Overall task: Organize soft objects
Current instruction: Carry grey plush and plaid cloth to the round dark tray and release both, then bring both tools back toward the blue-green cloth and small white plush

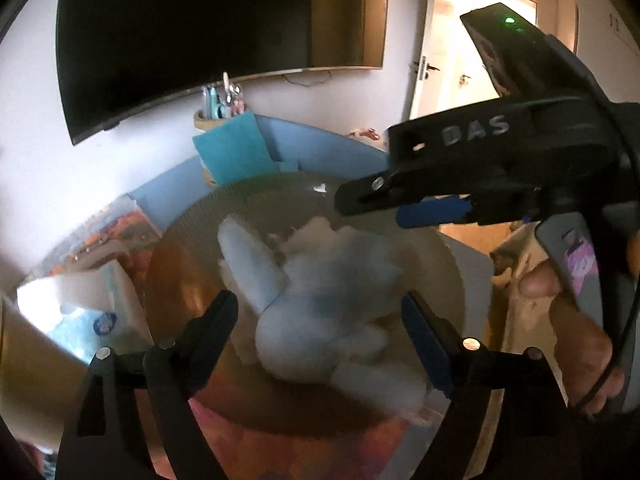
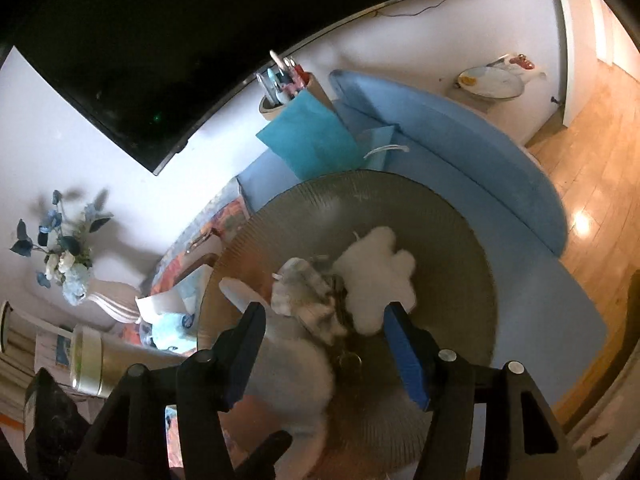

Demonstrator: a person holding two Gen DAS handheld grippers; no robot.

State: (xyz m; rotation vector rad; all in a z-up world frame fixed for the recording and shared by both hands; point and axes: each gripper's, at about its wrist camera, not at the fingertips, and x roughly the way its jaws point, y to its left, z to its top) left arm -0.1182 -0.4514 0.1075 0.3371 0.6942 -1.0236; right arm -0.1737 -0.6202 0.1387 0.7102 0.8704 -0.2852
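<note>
A pale blue plush toy (image 1: 320, 304) lies in a round ribbed bowl (image 1: 180, 272). My left gripper (image 1: 320, 312) is open, its fingers on either side of the plush just above it. The right gripper (image 1: 376, 208) shows in the left wrist view, above the bowl's far right. In the right wrist view my right gripper (image 2: 324, 316) is open over the same bowl (image 2: 440, 240). Below it lie a white cloud-shaped plush (image 2: 380, 272), a small grey-white furry toy (image 2: 308, 292) and the pale blue plush (image 2: 292, 368). Neither gripper holds anything.
A blue mat (image 2: 460, 140) covers the table behind the bowl. A teal cloth (image 2: 308, 136) leans against a pen holder (image 2: 284, 88). A vase of blue flowers (image 2: 68, 248), a tin (image 2: 88, 360) and a tissue pack (image 1: 92, 312) stand left. A TV (image 1: 200, 40) hangs above.
</note>
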